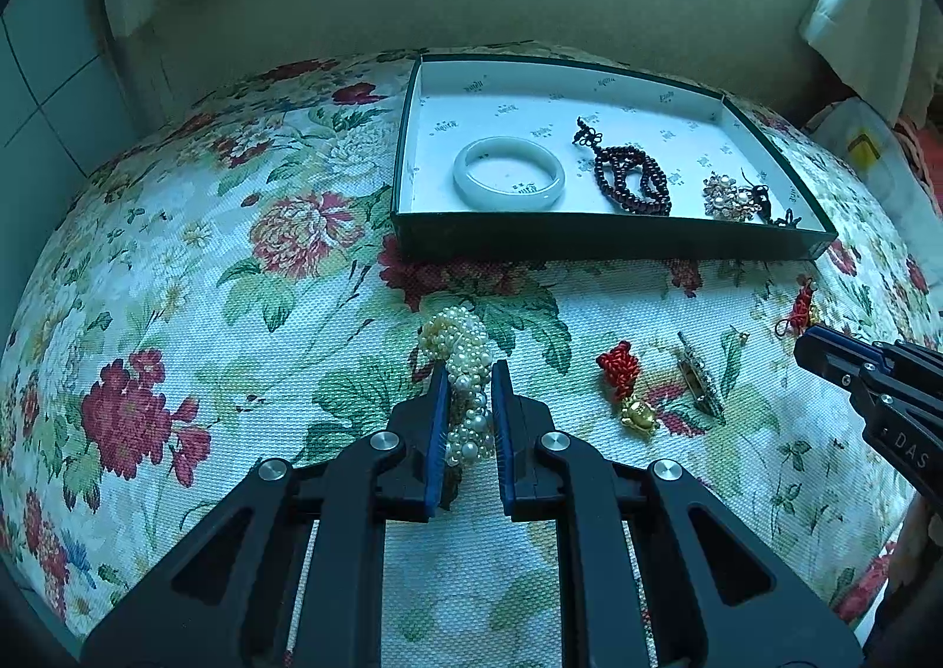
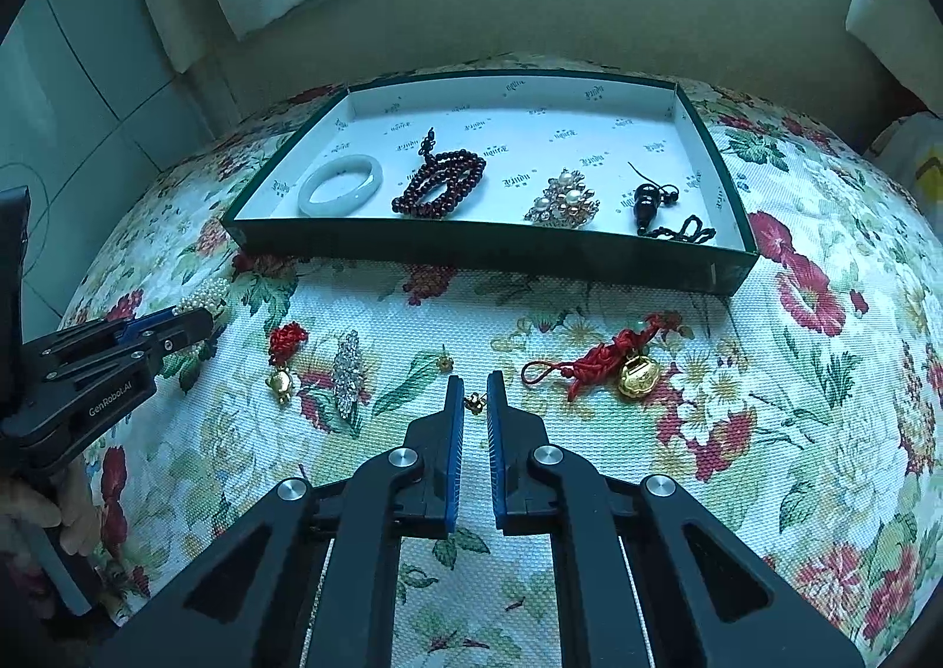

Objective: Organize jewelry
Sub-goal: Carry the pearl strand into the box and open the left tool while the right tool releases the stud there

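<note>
My left gripper (image 1: 467, 369) is shut on a cream pearl cluster bracelet (image 1: 457, 341), which rests on the floral cloth. In the right wrist view the same gripper (image 2: 200, 317) shows at the left edge with the pearls (image 2: 207, 292) at its tips. My right gripper (image 2: 474, 378) is shut on a small gold earring (image 2: 475, 403), low over the cloth. A second small gold earring (image 2: 443, 360) lies just left of its tips. Beyond both stands a dark green tray (image 2: 471, 251) with a white lining.
The tray holds a jade bangle (image 2: 340, 185), dark red beads (image 2: 439, 188), a pearl brooch (image 2: 563, 202) and a black gourd pendant (image 2: 648, 202). On the cloth lie a red knot with a gold charm (image 2: 283, 359), a rhinestone clip (image 2: 348, 373) and a red-corded gold lock (image 2: 613, 364).
</note>
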A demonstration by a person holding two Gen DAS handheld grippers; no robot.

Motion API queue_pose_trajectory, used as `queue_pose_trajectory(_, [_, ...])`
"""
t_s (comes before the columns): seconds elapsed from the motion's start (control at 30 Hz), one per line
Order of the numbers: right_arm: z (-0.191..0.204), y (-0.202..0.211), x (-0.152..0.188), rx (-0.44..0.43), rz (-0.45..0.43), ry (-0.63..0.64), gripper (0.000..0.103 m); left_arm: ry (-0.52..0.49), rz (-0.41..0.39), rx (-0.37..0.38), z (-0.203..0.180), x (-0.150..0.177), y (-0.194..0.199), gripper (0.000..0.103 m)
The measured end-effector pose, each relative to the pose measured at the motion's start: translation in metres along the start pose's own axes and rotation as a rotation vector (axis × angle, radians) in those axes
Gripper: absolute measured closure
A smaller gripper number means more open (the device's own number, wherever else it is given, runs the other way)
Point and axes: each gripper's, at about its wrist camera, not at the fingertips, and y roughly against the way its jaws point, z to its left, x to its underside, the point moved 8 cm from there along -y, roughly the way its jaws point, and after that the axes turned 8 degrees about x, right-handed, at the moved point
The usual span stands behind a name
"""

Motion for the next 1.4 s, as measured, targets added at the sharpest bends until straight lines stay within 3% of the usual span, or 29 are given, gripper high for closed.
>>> queue_pose_trajectory(0.43, [-0.014, 0.01, -0.025, 0.002, -0.055, -0.016, 0.095, -0.035, -0.065, 0.032, -0.021, -0.037, 0.013, 0.09])
queue_pose_trajectory(0.93, [-0.039, -0.009, -0.11, 0.051, -0.157, 0.012, 0.095, -0.1, -0.159, 0.041, -0.04, -0.129, -0.018, 0.09])
queue_pose_trajectory(1.17, [-0.045, -0.053, -0.139, 0.055, -0.125, 0.022, 0.095, -0.103, -0.118, 0.026, -0.034, -0.154, -0.064, 0.09])
queue_pose_trajectory(1.4, [-0.048, -0.094, -0.147, 0.067, -0.062, 0.033, 0.095, -0.076, -0.033, 0.009, -0.018, -0.164, -0.112, 0.09])
